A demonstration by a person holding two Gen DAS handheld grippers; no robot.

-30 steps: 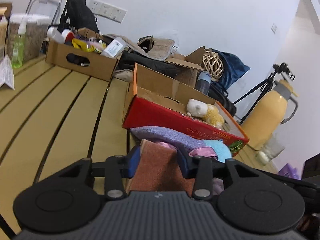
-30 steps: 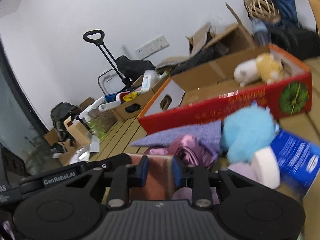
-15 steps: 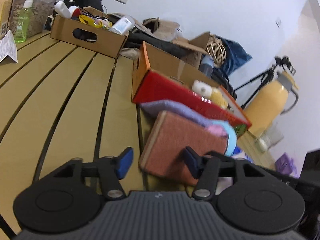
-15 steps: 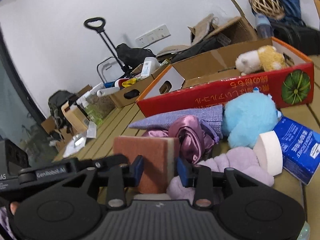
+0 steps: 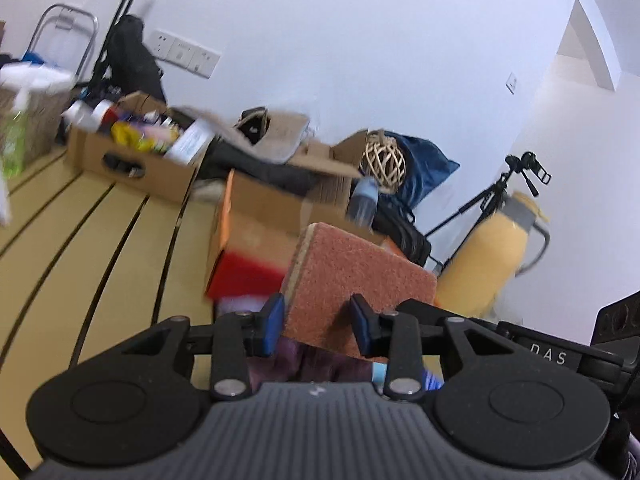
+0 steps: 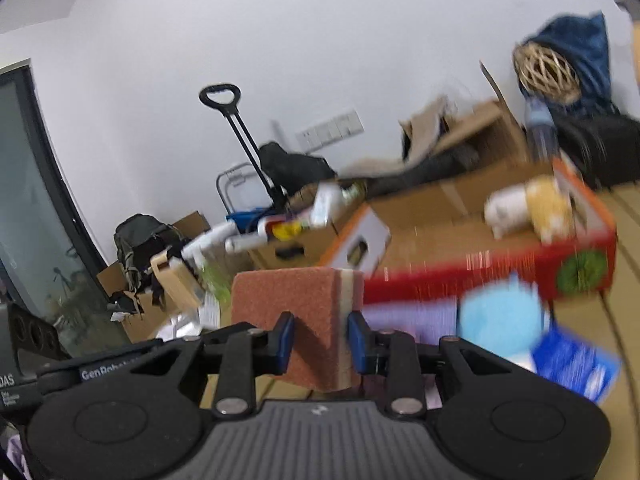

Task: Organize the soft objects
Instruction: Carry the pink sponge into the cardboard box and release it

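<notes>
A rust-brown scouring sponge (image 6: pixel 296 320) with a pale foam layer is held lifted above the table. My right gripper (image 6: pixel 320 342) is shut on its short end. In the left wrist view the same sponge (image 5: pixel 356 280) sits between the fingers of my left gripper (image 5: pixel 318 320), which touch its near end. Behind it stands the red cardboard box (image 6: pixel 480 276), which holds a white and yellow plush toy (image 6: pixel 528 208). A blue fluffy toy (image 6: pixel 500 320) and a purple cloth (image 6: pixel 408 316) lie in front of the box.
A blue packet (image 6: pixel 576 360) lies at the right. A brown cardboard box (image 5: pixel 132 156) full of bottles stands at the back of the slatted wooden table (image 5: pixel 80 248). A yellow thermos jug (image 5: pixel 488 256) stands at the right. More boxes and bags line the wall.
The sponge has been lifted off the pile and now hangs higher, in front of the red box. The left gripper, open half a second ago, has closed onto it. Both views tilted upward.
</notes>
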